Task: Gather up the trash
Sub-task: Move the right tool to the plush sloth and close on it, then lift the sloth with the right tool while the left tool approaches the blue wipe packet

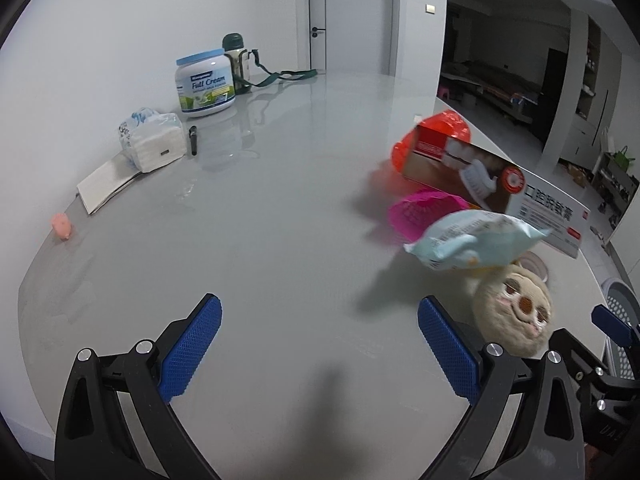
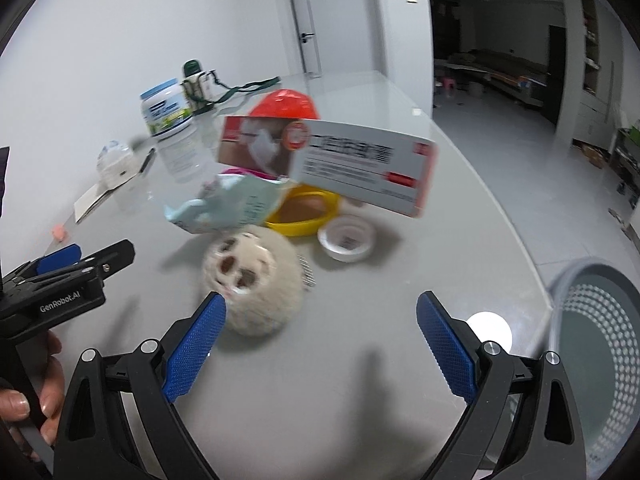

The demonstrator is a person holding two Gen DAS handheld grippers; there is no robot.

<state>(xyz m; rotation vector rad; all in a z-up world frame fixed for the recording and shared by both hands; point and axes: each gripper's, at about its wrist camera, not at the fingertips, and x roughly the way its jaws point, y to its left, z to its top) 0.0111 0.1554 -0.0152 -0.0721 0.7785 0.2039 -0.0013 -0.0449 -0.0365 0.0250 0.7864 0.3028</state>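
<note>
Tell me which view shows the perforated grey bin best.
The right wrist view. There the grey bin shows its rim and the perforated inside wall, standing off the table's right edge. The left wrist view catches only a sliver of it at the frame's right border, partly behind the right gripper.

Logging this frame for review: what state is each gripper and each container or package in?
left gripper: open, empty
right gripper: open, empty
milk powder tub: upright, lid on
flask: upright, capped
toothpaste box: propped on the pile, tilted
snack packet: crumpled
mesh basket: upright beside the table
</note>
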